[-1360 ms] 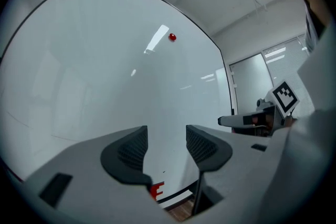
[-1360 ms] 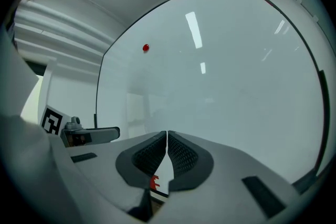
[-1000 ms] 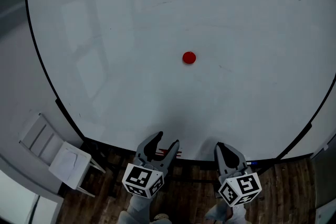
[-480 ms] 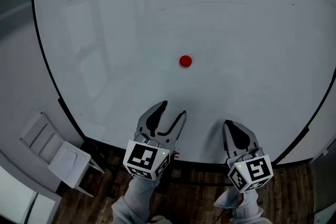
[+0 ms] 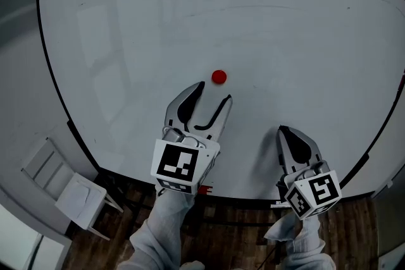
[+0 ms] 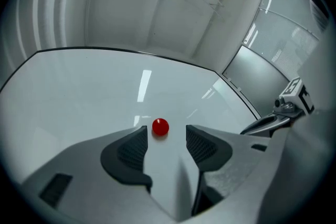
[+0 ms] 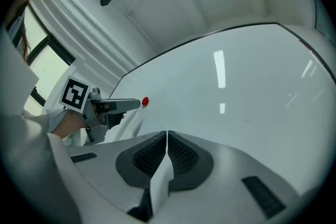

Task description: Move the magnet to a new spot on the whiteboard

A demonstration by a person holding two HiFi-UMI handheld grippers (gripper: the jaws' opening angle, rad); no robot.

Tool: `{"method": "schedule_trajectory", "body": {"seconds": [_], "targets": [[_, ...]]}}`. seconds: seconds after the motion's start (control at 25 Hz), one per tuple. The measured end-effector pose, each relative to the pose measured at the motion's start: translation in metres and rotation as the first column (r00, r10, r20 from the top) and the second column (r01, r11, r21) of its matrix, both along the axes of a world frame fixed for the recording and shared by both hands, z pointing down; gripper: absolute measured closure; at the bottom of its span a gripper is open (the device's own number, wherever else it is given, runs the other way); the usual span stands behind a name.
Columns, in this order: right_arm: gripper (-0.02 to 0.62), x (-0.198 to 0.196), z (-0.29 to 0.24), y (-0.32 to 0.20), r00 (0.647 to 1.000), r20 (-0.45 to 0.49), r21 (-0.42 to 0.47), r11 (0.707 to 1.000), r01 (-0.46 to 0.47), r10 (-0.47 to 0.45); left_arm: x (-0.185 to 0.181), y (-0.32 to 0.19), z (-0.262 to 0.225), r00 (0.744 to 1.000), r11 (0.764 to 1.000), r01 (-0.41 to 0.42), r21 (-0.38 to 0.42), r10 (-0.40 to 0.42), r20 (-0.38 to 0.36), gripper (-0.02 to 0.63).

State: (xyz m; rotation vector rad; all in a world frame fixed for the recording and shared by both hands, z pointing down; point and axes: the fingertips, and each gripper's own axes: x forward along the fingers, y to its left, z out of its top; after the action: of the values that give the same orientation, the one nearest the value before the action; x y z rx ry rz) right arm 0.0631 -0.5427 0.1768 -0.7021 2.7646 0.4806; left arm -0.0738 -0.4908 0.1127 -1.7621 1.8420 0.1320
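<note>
The right hand-held gripper (image 5: 286, 131) is nearest, low over the bottom part of the whiteboard (image 5: 297, 35). It is clenched on nothing, and its own view shows the two pads pressed flat together. The left hand-held gripper (image 5: 214, 92) reaches farther up the board, released, with its jaws apart and nothing between them. Just beyond its tips sits the red magnet (image 5: 219, 77), stuck a little below the middle of the board. In the left gripper view it lines up with the gap, slightly toward the left jaw, but it is not yet inside.

The magnet looks small and low, so this is probably the delicate part. If the jaws close too soon they would likely pinch short of it and miss. If they come in off-centre, the left tip could nudge the magnet and slide it across the board. A shallow pinch on its rim could slip, and the magnet might snap back or fall to the floor (image 5: 240, 234). Pressing in hard could also scrape the tips on the board.

There is plenty of room. The board is bare above the magnet and to both sides, well clear of the black frame (image 5: 56, 95). Below is tightest, with both grippers and the bottom edge close, so a spot higher up or off to one side looks easiest.
</note>
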Motion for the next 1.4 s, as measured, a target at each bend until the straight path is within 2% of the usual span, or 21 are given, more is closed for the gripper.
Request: {"method": "schedule_trajectory", "body": {"seconds": [0.32,0.48,0.64,0.76,0.88,0.96,1.24,1.4], "targets": [[0.565,-0.002,-0.014,0.002,1.0,0.017,0.035,0.999,0.005,-0.005,0.003,-0.015,-0.022,0.995,0.997,0.071,0.043,-0.074,0.072,0.373],[0.565,-0.003,-0.014,0.002,1.0,0.018,0.037,0.999,0.006,-0.007,0.0,-0.02,-0.02,0.983,0.988,0.139,0.069,-0.146,0.111,0.379],[0.565,-0.004,-0.011,0.0,1.0,0.015,0.036,0.999,0.001,-0.002,-0.007,-0.02,-0.018,0.976,0.977,0.196,0.081,-0.203,0.085,0.426],[0.565,-0.005,-0.01,0.001,1.0,0.016,0.034,0.999,0.003,-0.004,-0.007,-0.021,-0.018,0.967,0.97,0.221,0.102,-0.231,0.104,0.428],[0.565,-0.005,-0.008,0.0,1.0,0.017,0.032,0.999,0.004,-0.005,-0.005,-0.022,-0.016,0.969,0.971,0.219,0.096,-0.229,0.097,0.438],[0.565,-0.005,-0.007,0.0,1.0,0.017,0.03,1.0,0.004,-0.005,-0.005,-0.022,-0.015,0.97,0.973,0.214,0.086,-0.222,0.098,0.48],[0.565,-0.006,-0.003,0.005,1.0,0.004,0.028,1.0,0.013,-0.013,-0.005,-0.021,-0.017,0.974,0.978,0.197,0.072,-0.203,0.096,0.482],[0.565,-0.005,0.003,0.006,1.0,-0.012,0.027,1.0,0.009,-0.008,-0.005,-0.02,-0.016,0.972,0.979,0.195,0.056,-0.2,0.123,0.482]]}}
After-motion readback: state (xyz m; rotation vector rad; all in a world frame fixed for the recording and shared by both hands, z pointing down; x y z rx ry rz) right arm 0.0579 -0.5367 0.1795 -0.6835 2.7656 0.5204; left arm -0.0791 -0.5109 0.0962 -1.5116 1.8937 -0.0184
